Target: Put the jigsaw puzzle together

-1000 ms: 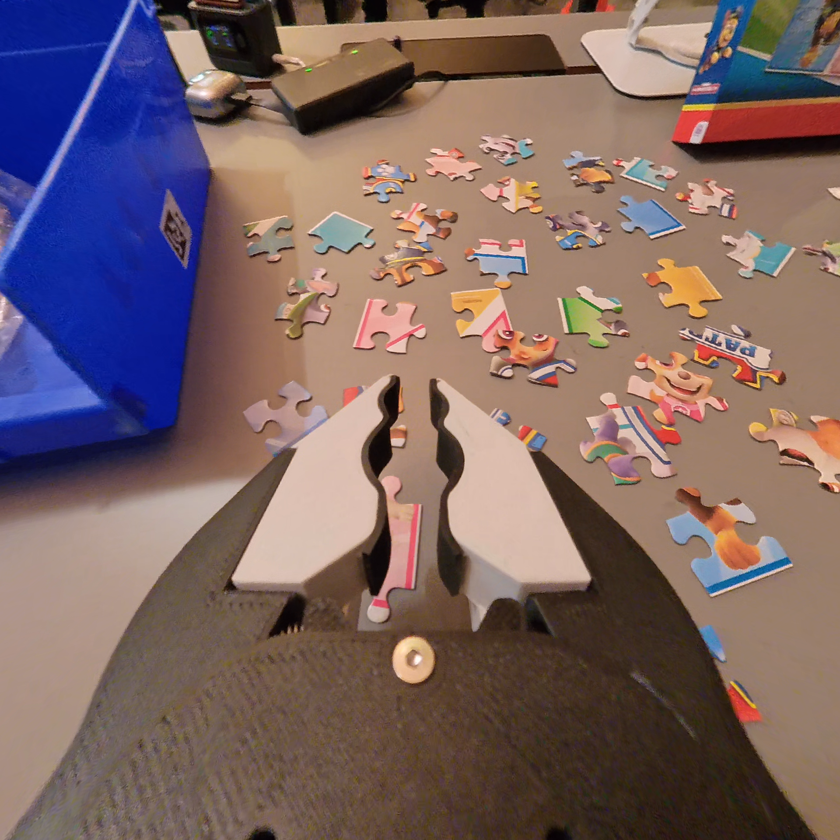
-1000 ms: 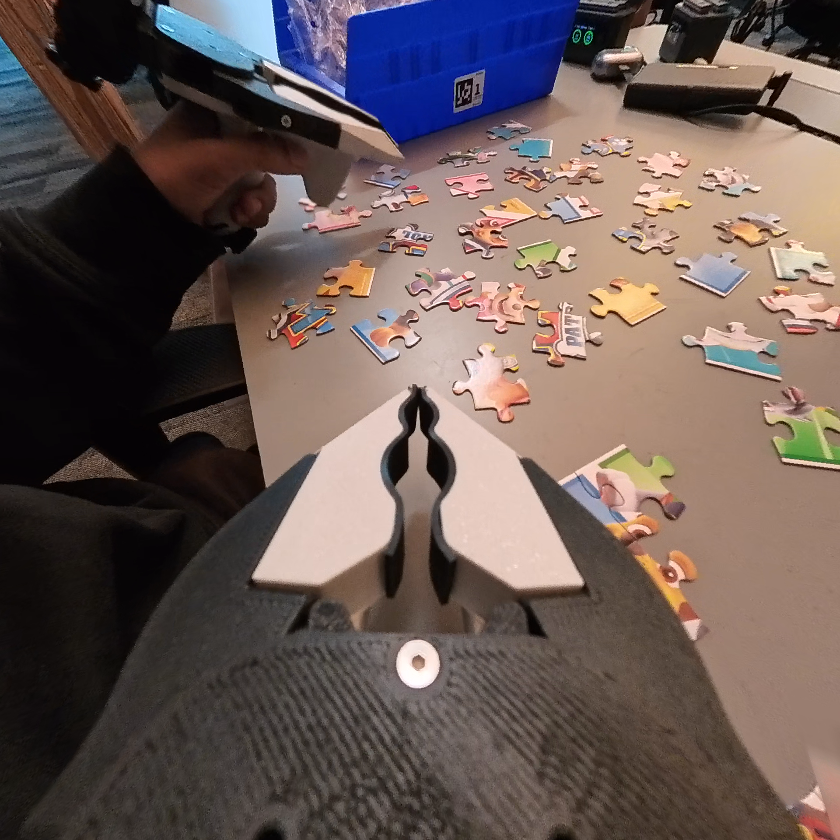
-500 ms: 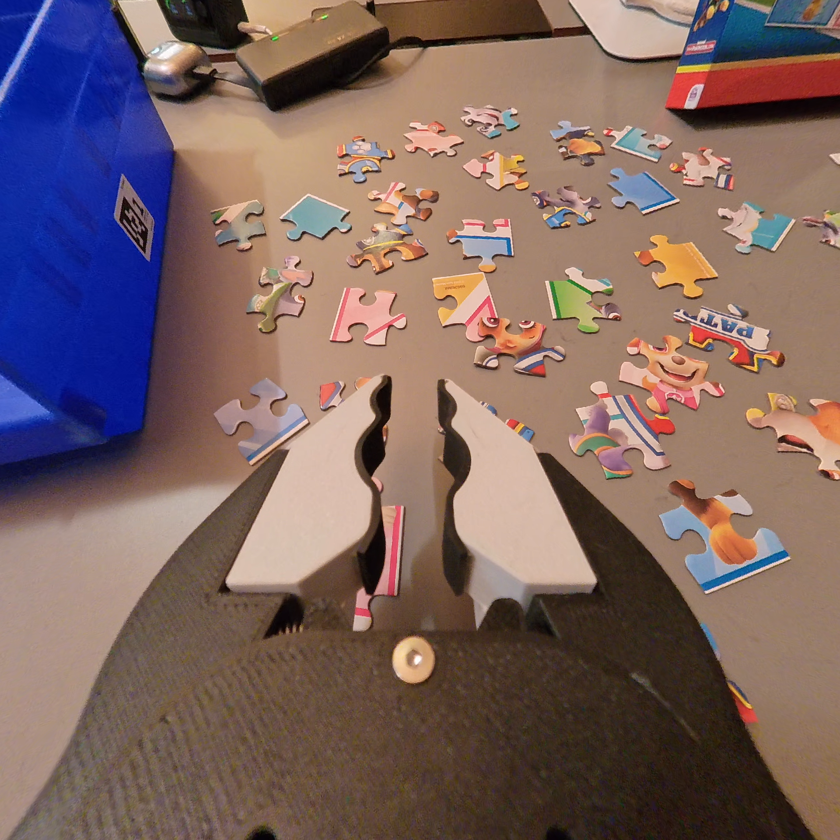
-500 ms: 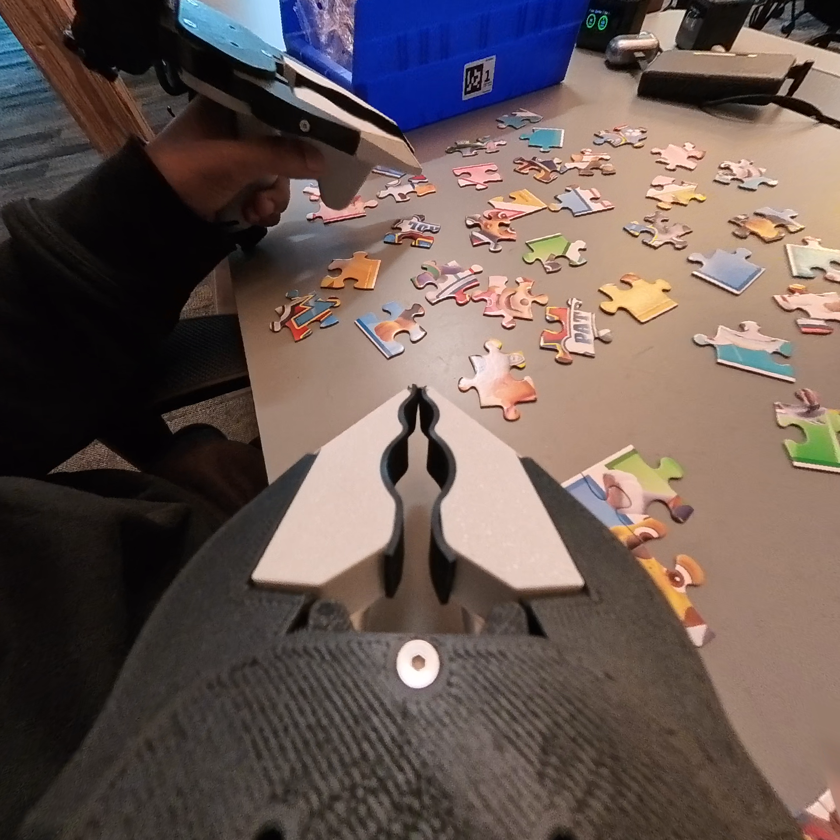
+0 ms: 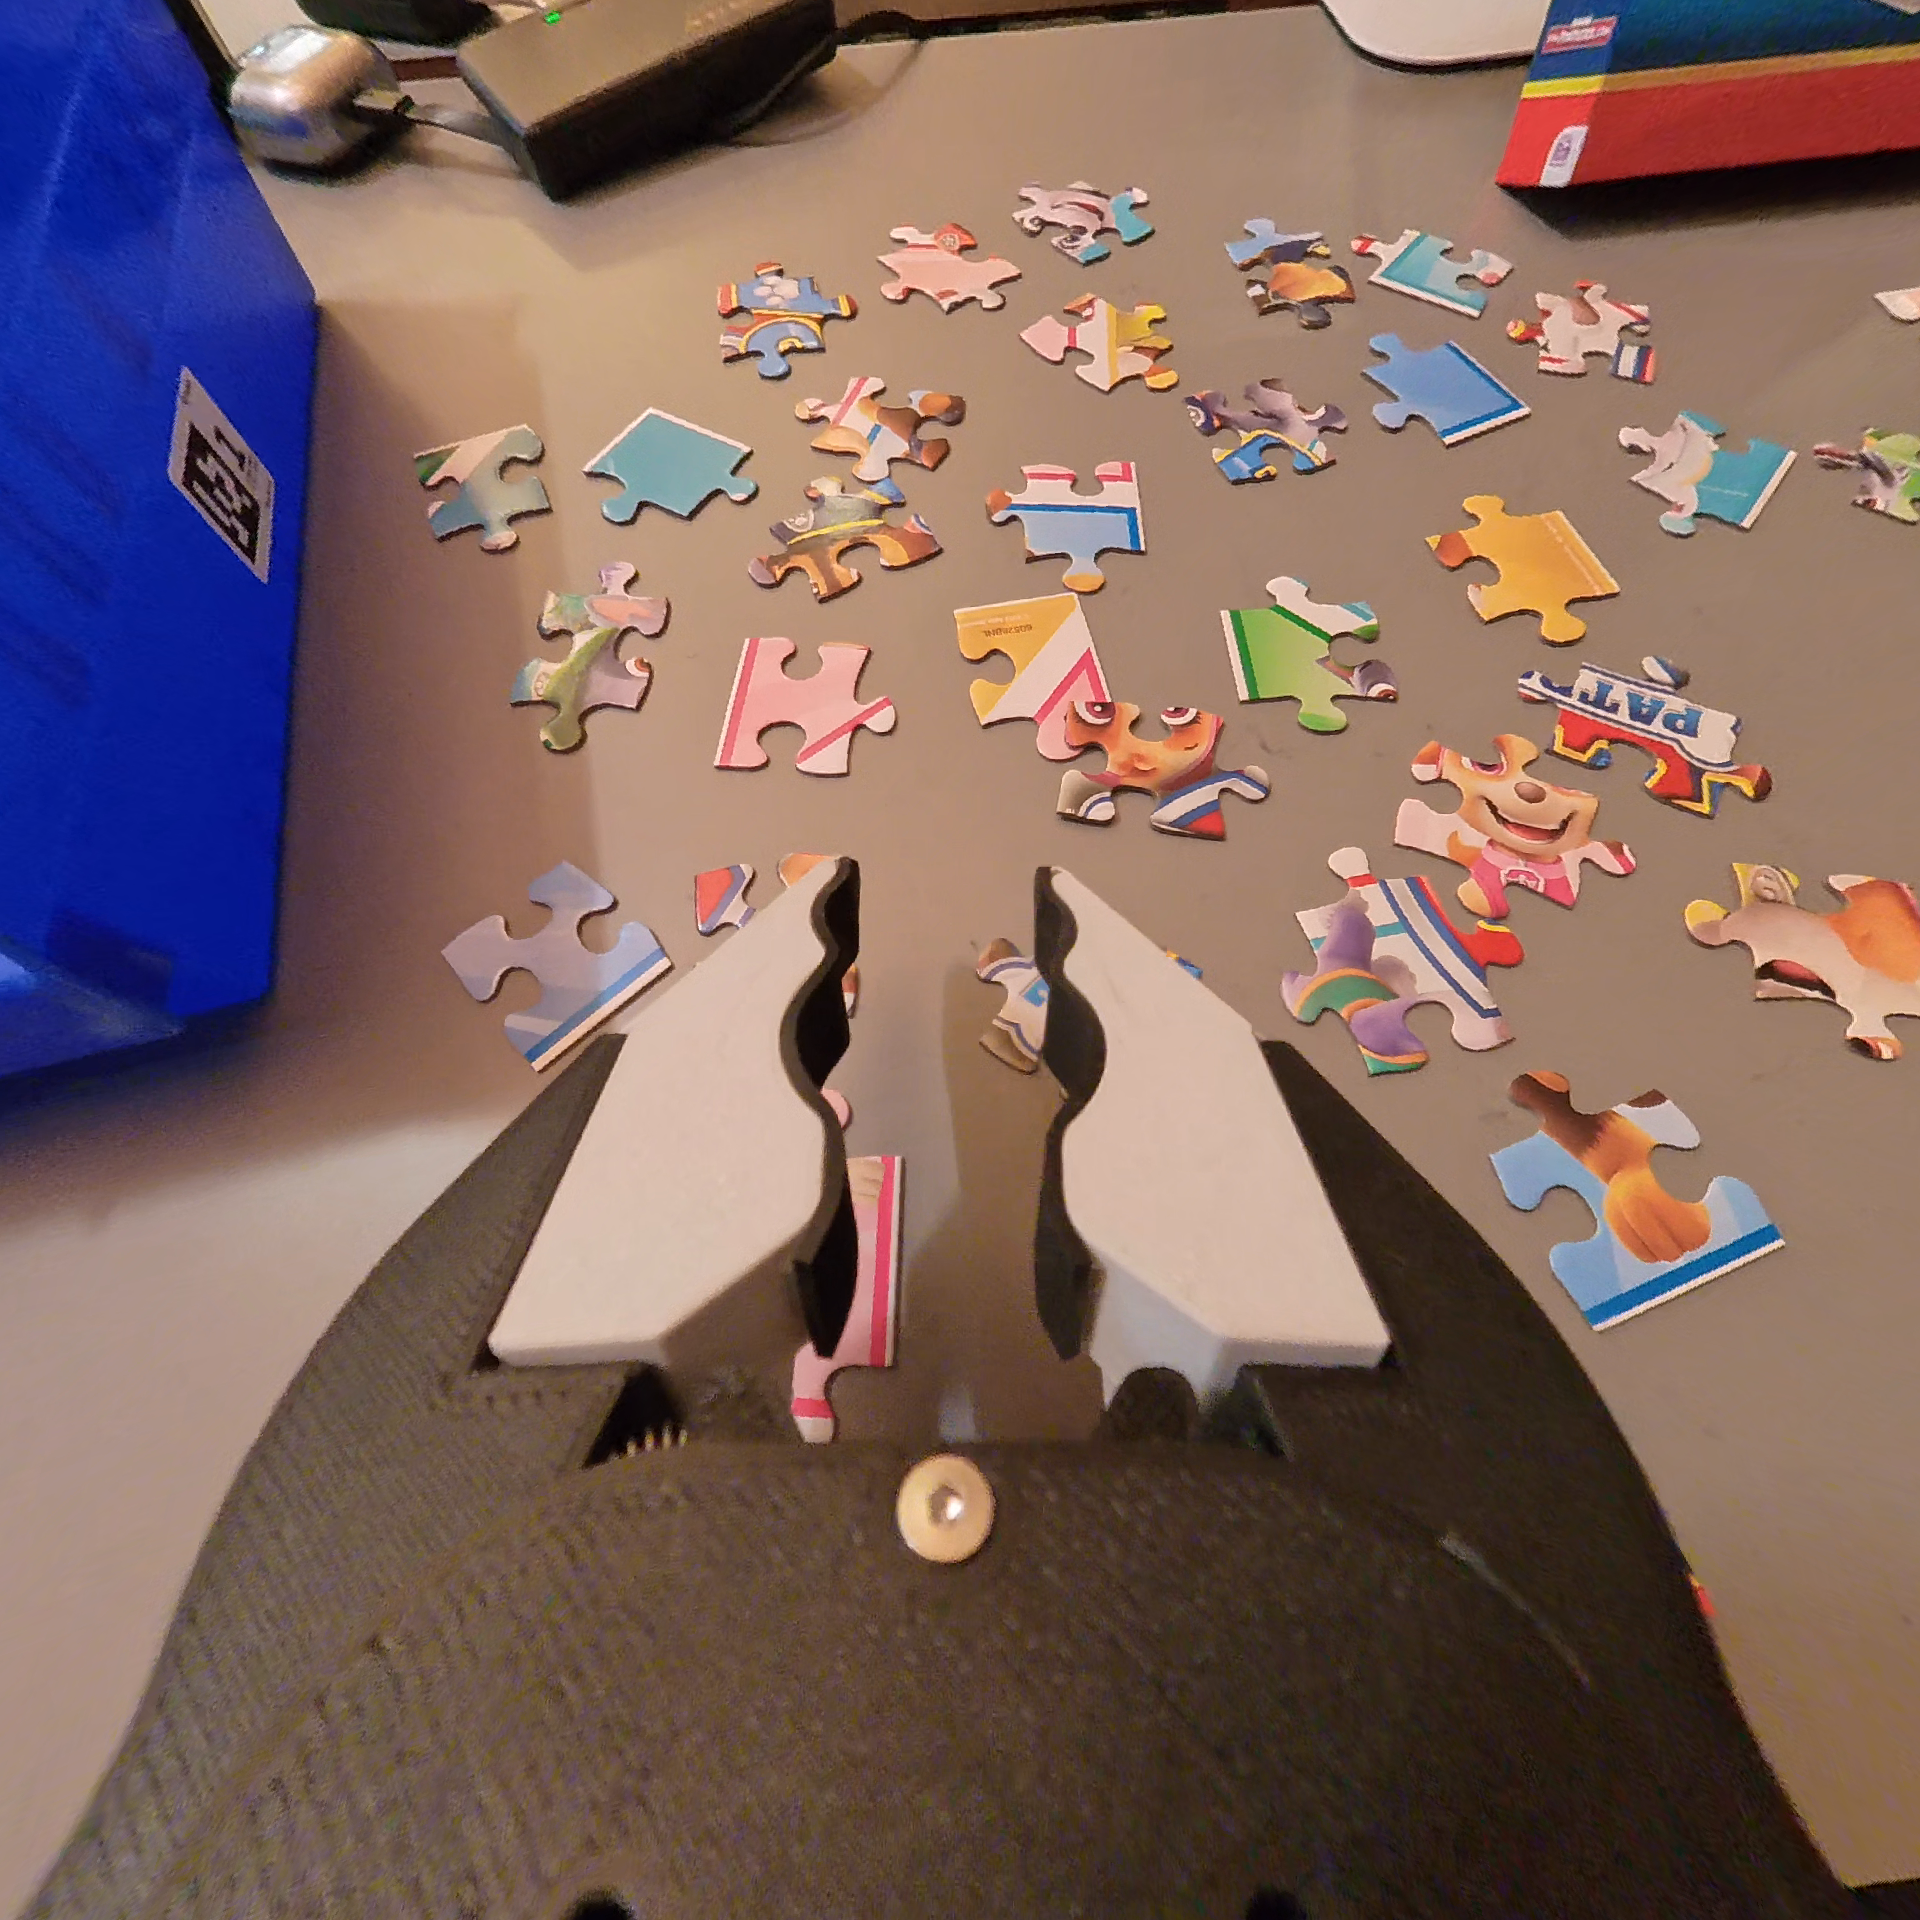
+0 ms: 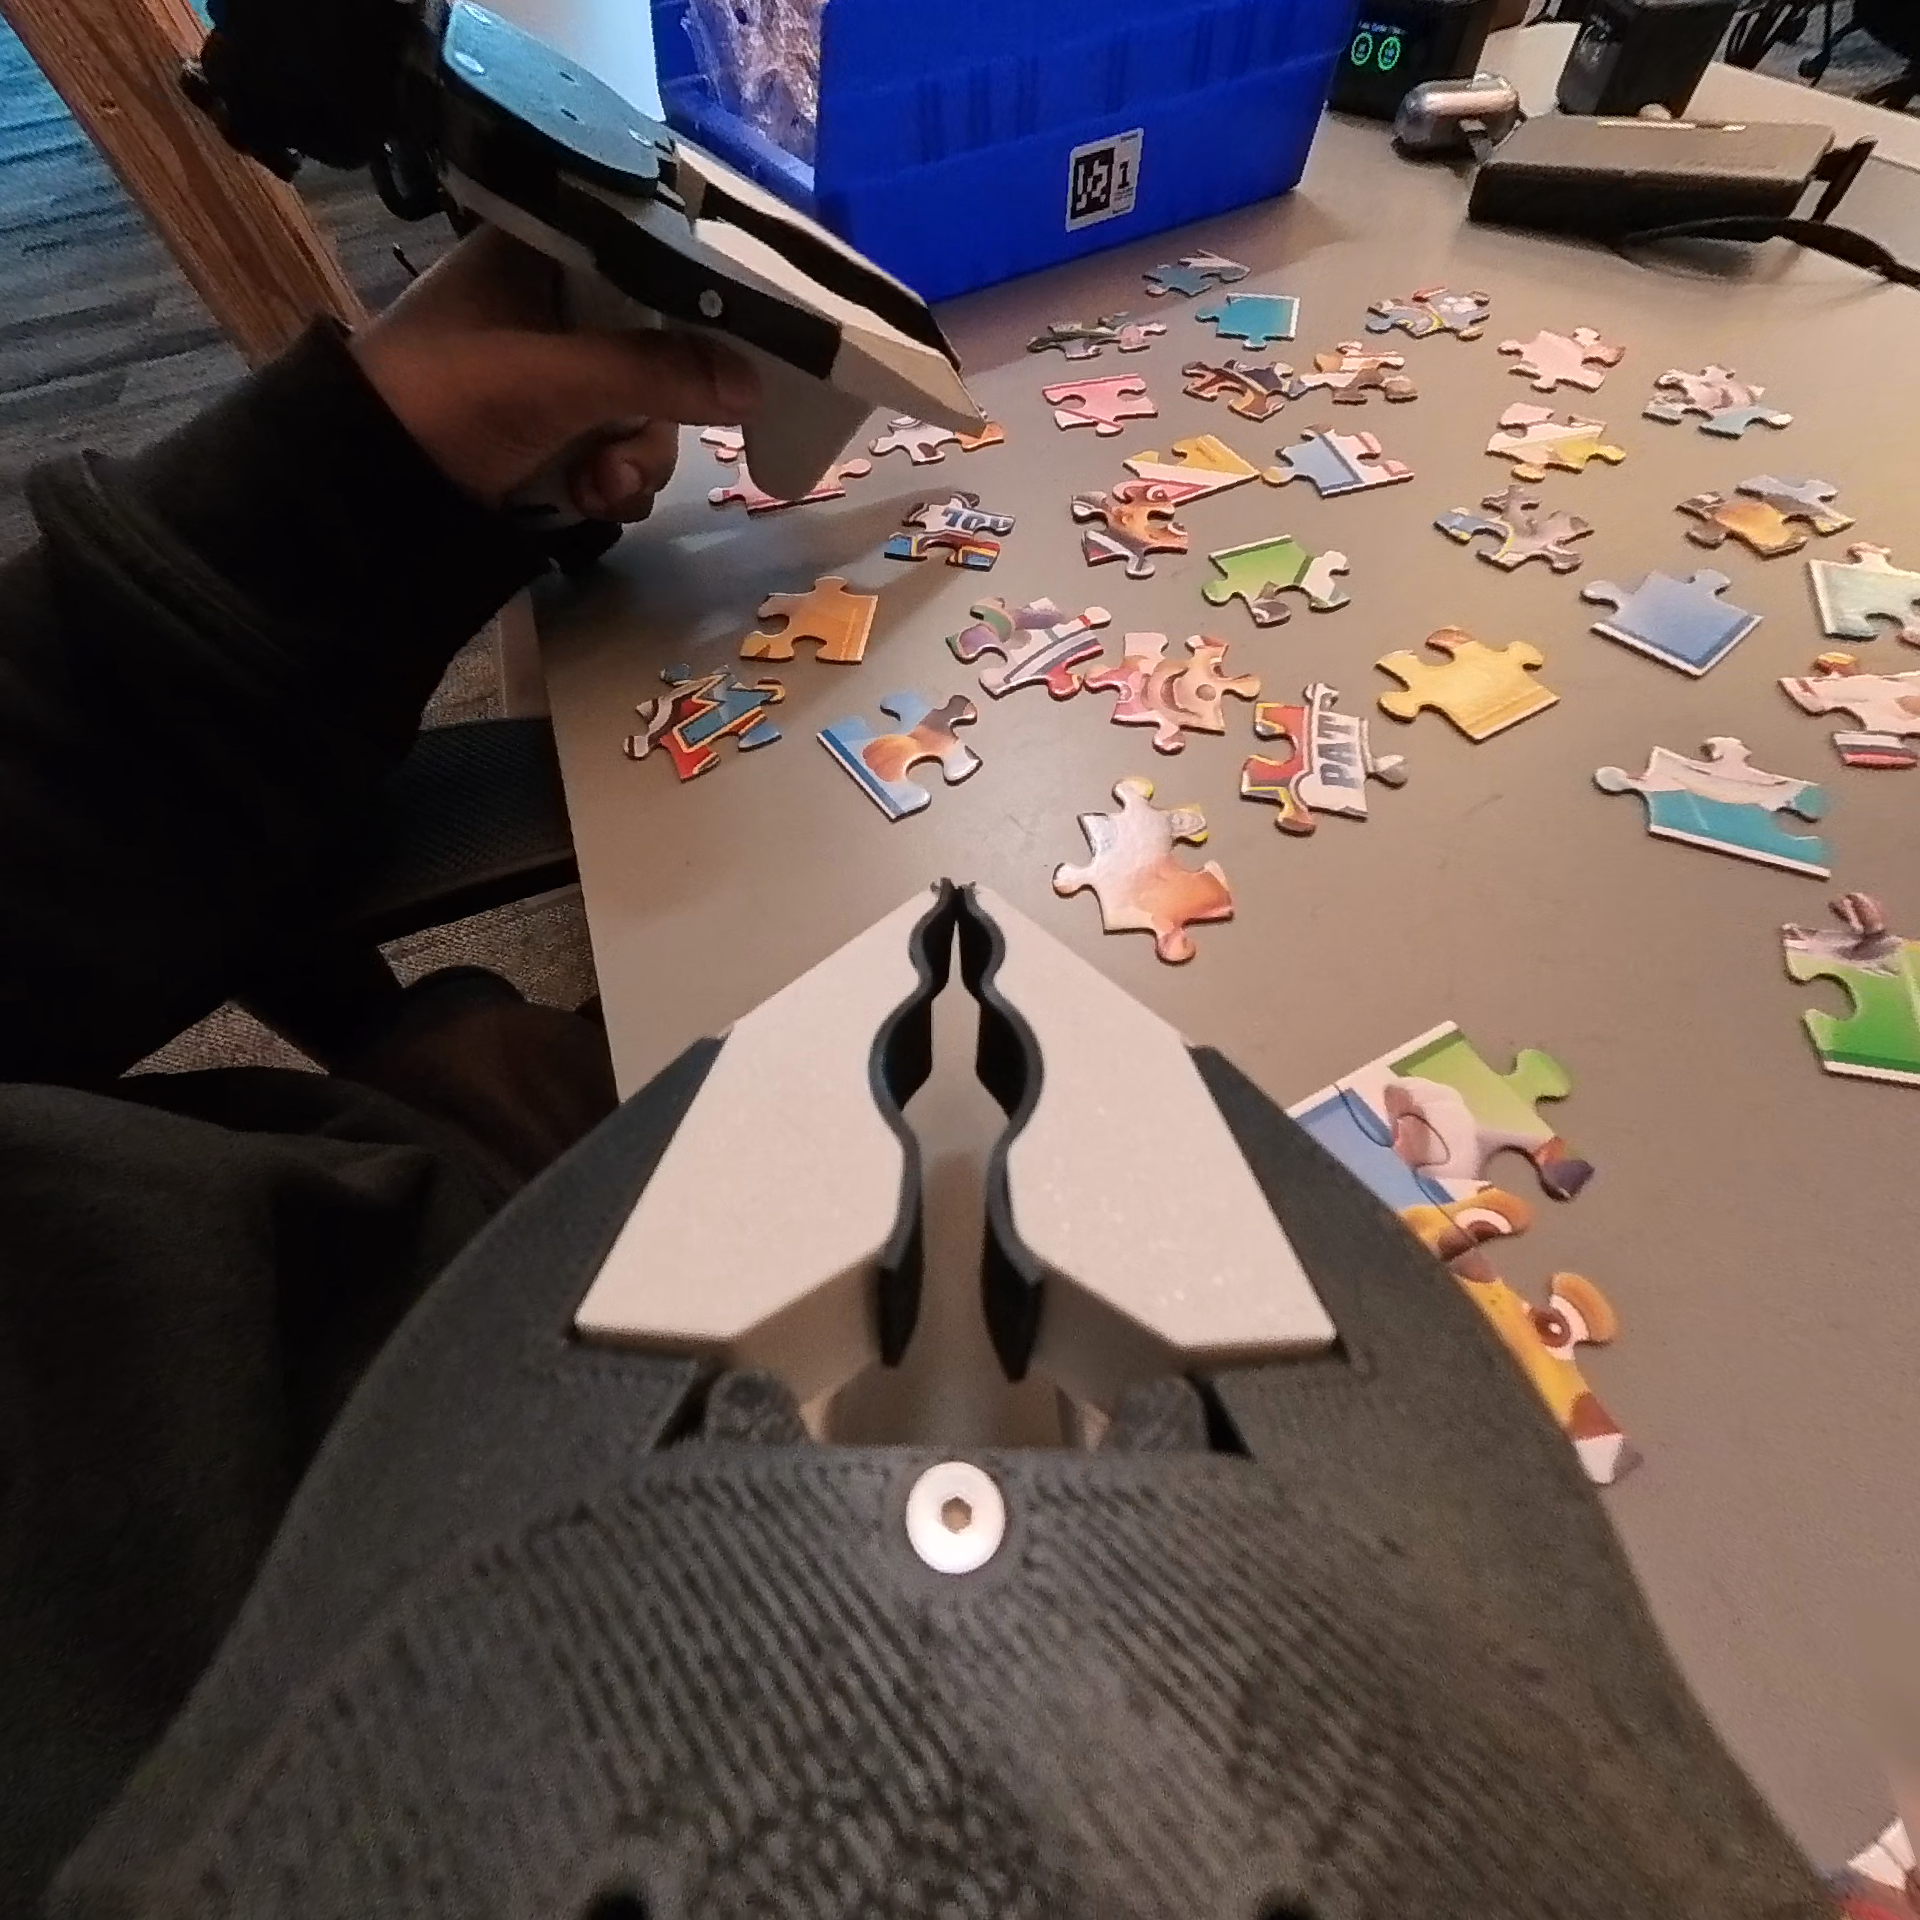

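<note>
A: On the grey worktop [image 5: 1039,125], seen from the left wrist, what do you see?

B: Many loose puzzle pieces, spread and not joined. The left gripper [image 5: 945,883] has its jaws apart, with bare worktop between the tips. A pink piece [image 5: 868,1262] lies under the left finger [image 5: 707,1122], near its root. No pad presses on it. A blue bin [image 5: 135,582] stands at the left, and a puzzle box [image 5: 1704,114] at the far right.

A: And from the right wrist?

B: The right gripper [image 6: 957,891] has its jaws closed, tip against tip, with nothing between them. It hovers near the worktop edge. A white and orange piece [image 6: 1148,868] lies just beside it. At its right, a small joined group [image 6: 1455,1174] of some pieces lies flat.

A: So how much is done?

B: I judge only a little. The joined group is small, and most pieces are still single.
</note>
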The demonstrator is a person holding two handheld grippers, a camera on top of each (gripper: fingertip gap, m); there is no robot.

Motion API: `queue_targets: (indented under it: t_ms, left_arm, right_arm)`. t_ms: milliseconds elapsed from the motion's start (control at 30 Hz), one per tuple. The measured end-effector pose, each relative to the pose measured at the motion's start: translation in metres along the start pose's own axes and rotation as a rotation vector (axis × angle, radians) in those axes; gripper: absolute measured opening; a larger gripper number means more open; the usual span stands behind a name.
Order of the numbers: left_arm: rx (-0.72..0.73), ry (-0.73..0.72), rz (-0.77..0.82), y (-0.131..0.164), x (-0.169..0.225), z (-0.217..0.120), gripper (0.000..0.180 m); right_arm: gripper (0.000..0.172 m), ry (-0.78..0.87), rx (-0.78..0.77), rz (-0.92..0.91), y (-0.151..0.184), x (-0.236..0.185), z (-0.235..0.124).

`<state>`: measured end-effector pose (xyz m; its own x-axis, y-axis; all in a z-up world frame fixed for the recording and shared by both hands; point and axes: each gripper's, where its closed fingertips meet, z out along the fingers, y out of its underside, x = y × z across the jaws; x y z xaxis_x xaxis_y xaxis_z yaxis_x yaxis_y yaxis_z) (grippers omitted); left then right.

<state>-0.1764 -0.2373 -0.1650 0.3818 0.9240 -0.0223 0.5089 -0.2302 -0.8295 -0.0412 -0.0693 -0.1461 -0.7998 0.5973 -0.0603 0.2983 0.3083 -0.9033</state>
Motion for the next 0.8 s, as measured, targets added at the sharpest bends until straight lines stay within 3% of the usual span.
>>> queue_targets:
  t_ms: [200,333,467,600,667,800]
  left_arm:
    - [0.032,0.209,-0.068,-0.016,0.045,0.002,0.04]
    - [-0.115,0.099,0.058,-0.003,0.039,0.028,0.048]
    - [-0.23,0.102,0.067,0.004,0.038,0.046,0.057]
    - [-0.252,0.115,0.058,0.002,0.038,0.048,0.052]
    - [-0.254,0.124,0.087,0.003,0.041,0.046,0.037]
    - [-0.259,0.16,0.084,0.003,0.046,0.042,0.036]
  right_arm:
    - [0.0,0.007,0.011,-0.004,-0.001,0.0,-0.001]
    - [0.0,0.008,0.001,-0.008,0.0,0.0,0.0]
    - [0.0,0.01,0.009,-0.005,-0.001,0.001,-0.001]
    - [0.0,0.003,0.01,0.007,-0.001,0.001,-0.001]
    - [0.001,-0.003,0.01,0.01,-0.001,0.001,-0.001]
    - [0.002,-0.011,0.016,0.015,-0.002,0.001,-0.001]
